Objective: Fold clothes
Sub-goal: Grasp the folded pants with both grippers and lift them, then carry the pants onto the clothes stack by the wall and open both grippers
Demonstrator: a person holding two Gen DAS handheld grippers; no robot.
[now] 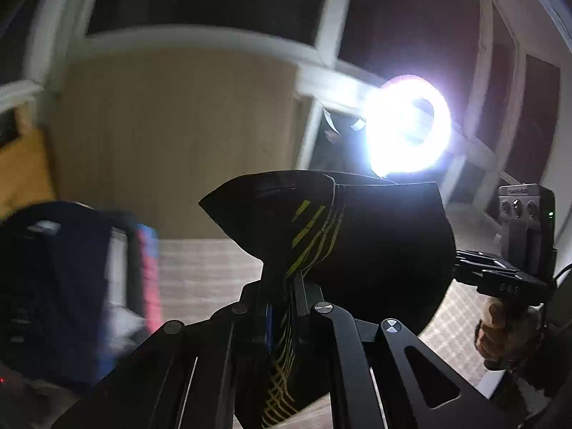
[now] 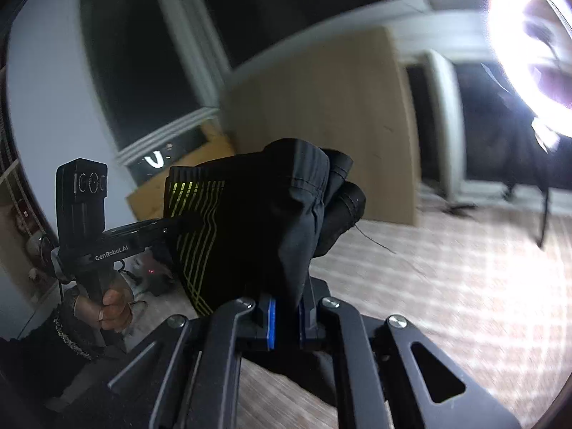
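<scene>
A black garment with yellow-green stripes (image 1: 357, 243) hangs in the air between my two grippers. My left gripper (image 1: 282, 307) is shut on one striped edge of it, the cloth bunching up above the fingers. My right gripper (image 2: 286, 318) is shut on another edge of the black garment (image 2: 257, 221), pinched between its blue pads (image 2: 270, 318). In the left wrist view the right gripper's body (image 1: 514, 275) and the hand holding it show at the right. In the right wrist view the left gripper's body (image 2: 118, 239) shows at the left.
A bright ring light (image 1: 407, 125) glares behind the garment. A tan panel (image 1: 171, 143) stands against the wall under dark windows. A dark blue bag or pile (image 1: 64, 286) sits at the left. Pale checked flooring (image 2: 447, 286) lies below.
</scene>
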